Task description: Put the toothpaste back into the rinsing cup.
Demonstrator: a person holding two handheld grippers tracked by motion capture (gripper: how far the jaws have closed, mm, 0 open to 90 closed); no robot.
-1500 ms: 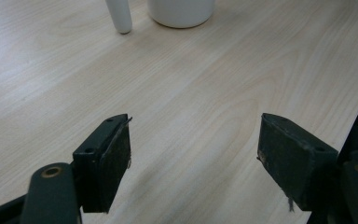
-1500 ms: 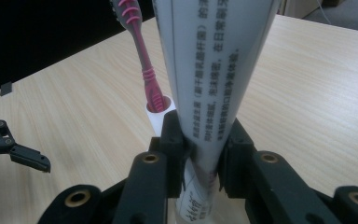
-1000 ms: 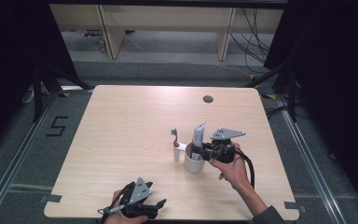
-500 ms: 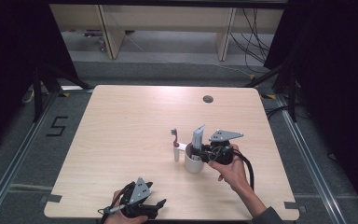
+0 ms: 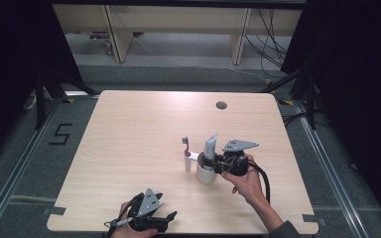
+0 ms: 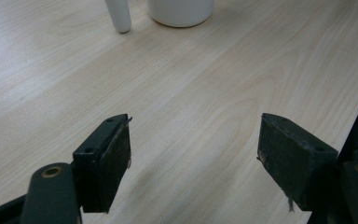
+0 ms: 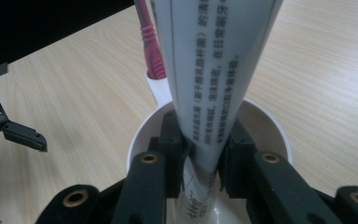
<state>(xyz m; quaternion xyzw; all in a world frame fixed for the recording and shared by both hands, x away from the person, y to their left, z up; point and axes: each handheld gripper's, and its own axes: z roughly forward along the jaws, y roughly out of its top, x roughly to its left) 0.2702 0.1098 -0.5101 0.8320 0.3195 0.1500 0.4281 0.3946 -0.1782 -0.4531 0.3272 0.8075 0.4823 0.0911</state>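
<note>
Since the earlier frame the right gripper (image 5: 217,163) had shifted very slightly, staying at the white ceramic mug (image 5: 206,171) a little right of centre in the high view; the left gripper (image 5: 151,220) had not moved. The right gripper's jaws were clamped narrowly on the white toothpaste tube (image 7: 214,79) printed with dark text, holding it upright inside the mug (image 7: 265,121). The tube's lower end was hidden between the jaws, and its top was cut off by the upper edge of the right gripper view. A pink-handled toothbrush (image 5: 186,148) stood just beside the mug, in a small white holder (image 5: 188,162). The left gripper's jaws stood wide apart, empty, over the light wooden table (image 6: 205,79) near its bottom edge. The table's upper and left parts lay bare.
</note>
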